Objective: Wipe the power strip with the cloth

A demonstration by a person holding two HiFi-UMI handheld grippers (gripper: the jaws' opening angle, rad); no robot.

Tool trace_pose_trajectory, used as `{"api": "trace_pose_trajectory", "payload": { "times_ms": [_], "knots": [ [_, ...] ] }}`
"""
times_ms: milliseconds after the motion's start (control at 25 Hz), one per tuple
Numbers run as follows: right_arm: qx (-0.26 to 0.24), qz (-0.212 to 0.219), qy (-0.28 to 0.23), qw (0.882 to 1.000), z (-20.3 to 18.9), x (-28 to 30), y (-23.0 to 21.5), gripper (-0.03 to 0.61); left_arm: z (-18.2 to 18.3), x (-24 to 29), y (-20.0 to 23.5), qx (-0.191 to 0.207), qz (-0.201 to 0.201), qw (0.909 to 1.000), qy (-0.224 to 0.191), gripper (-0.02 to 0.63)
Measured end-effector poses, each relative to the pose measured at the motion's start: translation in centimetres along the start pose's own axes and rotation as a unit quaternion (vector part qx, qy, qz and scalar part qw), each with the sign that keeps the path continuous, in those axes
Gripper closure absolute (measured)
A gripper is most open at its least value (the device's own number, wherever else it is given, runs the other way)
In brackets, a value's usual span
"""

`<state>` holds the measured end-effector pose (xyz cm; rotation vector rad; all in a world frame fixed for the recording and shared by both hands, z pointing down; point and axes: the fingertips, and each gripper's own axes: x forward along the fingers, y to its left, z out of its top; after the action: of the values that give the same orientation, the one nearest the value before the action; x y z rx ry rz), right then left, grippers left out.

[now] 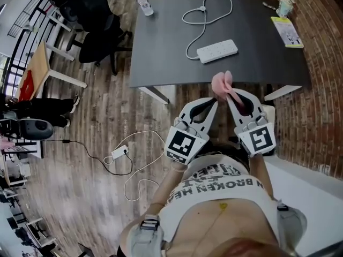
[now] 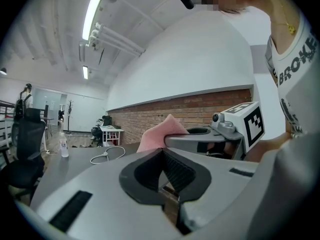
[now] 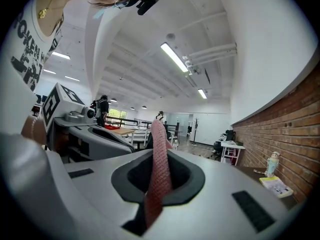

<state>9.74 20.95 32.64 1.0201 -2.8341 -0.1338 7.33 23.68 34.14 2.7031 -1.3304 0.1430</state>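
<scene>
The right tool (image 1: 231,97) has its jaws closed on the pink cloth (image 1: 222,83), which sticks out past the tips as a bunched fold. In the right gripper view the cloth runs as a thin strip straight through the pinched jaws. The left tool (image 1: 214,104) is fully closed with nothing between its pads (the cloth shows just beyond it, in the other tool's grip). Both tools sit side by side at the centre of the head view, their tips converging at the near edge of the dark desk (image 1: 161,42). The white power strip (image 1: 217,51) lies on the desk in the upper middle of the frame, apart from the cloth. Its white cable (image 1: 203,16) loops toward the far edge. A clear bottle (image 1: 144,5) stands at the desk's upper left, and a yellow booklet (image 1: 287,32) lies at its upper right.
</scene>
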Motion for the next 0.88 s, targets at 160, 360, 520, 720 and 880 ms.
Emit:
{"api": "trace_pose_trajectory", "payload": {
  "times_ms": [160,360,520,720,880],
  "knots": [
    [0.006,-0.001,0.006,1.000,-0.2,1.3,0.3,0.561,-0.2,-0.3,1.4,-0.007,-0.001,1.0000,0.005,0.606],
    [0.005,0.004,0.016,1.000,-0.5,3.1,-0.2,0.561,-0.3,0.0,3.0,-0.011,0.001,0.9999,0.007,0.606],
    [0.005,0.008,0.014,1.000,-0.5,5.1,-1.6,0.561,-0.1,1.1,4.9,-0.014,0.013,0.9998,0.007,0.606],
    [0.000,0.029,0.007,1.000,-0.6,8.7,-4.1,0.561,-0.1,4.1,8.1,-0.024,0.027,0.9993,0.012,0.606],
    [0.005,0.044,-0.001,0.999,-0.4,11.8,-7.4,0.561,1.1,7.8,10.5,-0.023,0.031,0.9992,0.013,0.606]
  ]
}}
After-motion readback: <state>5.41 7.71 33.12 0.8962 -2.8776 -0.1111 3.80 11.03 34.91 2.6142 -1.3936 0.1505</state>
